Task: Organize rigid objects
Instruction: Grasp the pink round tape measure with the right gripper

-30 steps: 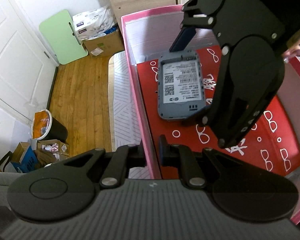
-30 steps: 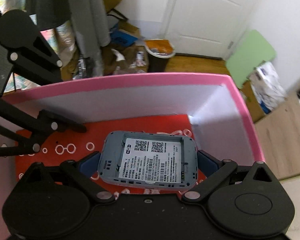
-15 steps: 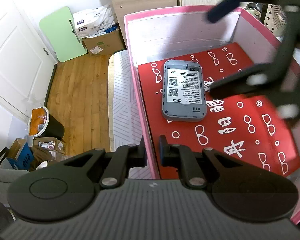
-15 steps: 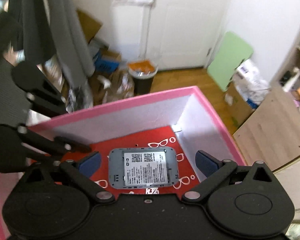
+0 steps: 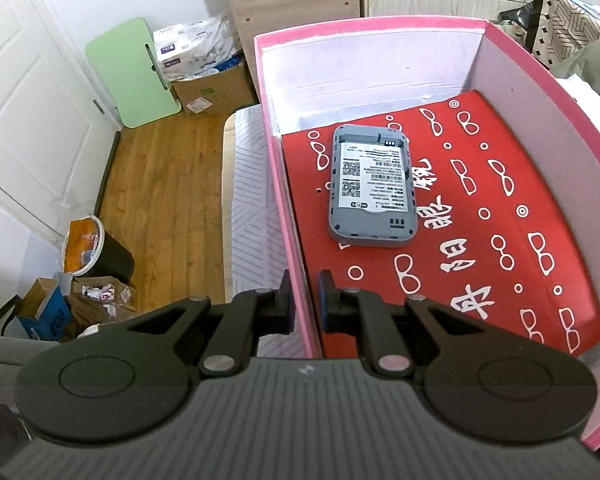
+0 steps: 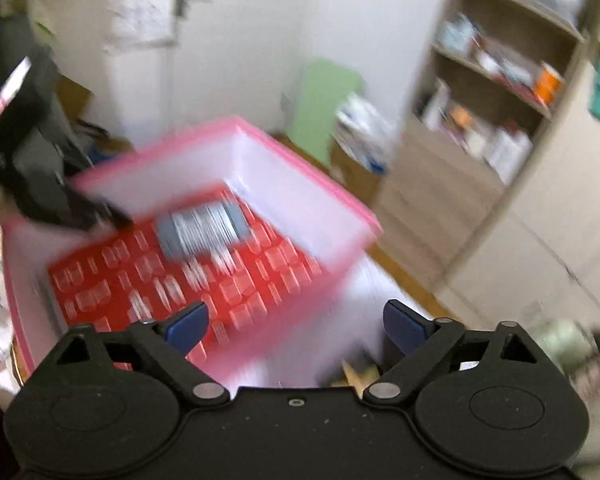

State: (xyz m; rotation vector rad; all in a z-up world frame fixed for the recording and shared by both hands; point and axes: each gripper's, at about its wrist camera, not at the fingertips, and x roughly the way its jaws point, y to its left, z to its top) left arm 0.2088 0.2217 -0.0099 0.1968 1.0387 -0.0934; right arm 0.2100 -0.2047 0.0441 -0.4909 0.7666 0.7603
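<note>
My left gripper [image 5: 303, 296] is pinched onto the near-left wall of the pink-rimmed cardboard box [image 5: 276, 160], one pad outside it and one inside. The grey rectangular device with a white printed label [image 5: 370, 192] lies flat, label up, on the red liner with white glasses print [image 5: 520, 184], ahead of that gripper, near the left wall toward the far end of the box, touched by neither gripper. My right gripper [image 6: 296, 324] has its blue pads spread wide with nothing between them, above the box edge and well apart from the device [image 6: 202, 230]; that view is motion-blurred.
</note>
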